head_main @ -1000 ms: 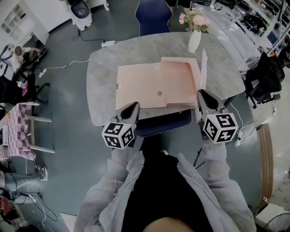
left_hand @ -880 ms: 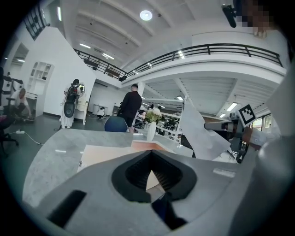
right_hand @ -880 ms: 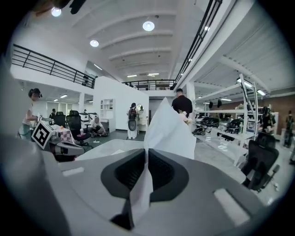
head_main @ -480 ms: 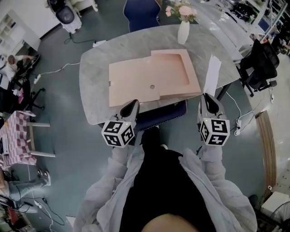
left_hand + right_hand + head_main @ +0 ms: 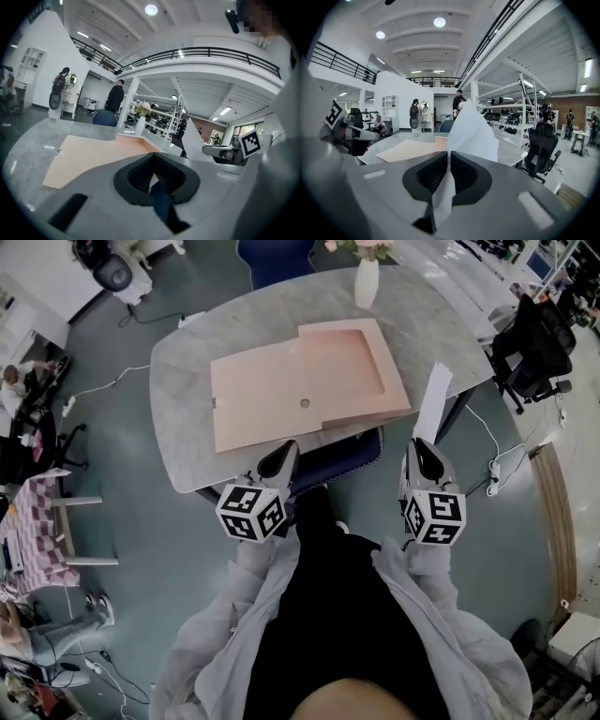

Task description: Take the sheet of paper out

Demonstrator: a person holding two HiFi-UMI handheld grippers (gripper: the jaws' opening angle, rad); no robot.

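A white sheet of paper (image 5: 433,401) stands on edge over the table's right front corner, clear of the open peach folder (image 5: 309,381). My right gripper (image 5: 419,448) is shut on the sheet's near end; in the right gripper view the paper (image 5: 471,133) rises from between the closed pads of that gripper (image 5: 449,161). My left gripper (image 5: 281,457) hovers at the table's front edge, just short of the folder's near side, shut and holding nothing. In the left gripper view the left gripper (image 5: 152,161) points at the folder (image 5: 93,152), which lies flat and open.
The folder lies on a grey marble table (image 5: 178,399). A white vase of flowers (image 5: 366,277) stands at its far edge. A blue chair (image 5: 342,460) is tucked under the near side. A black office chair (image 5: 534,362) stands to the right. People are in the background.
Both grippers drew back toward me and sank. The sheet, which stood at the folder's right side, moved with the right gripper off the folder to the table's right corner.
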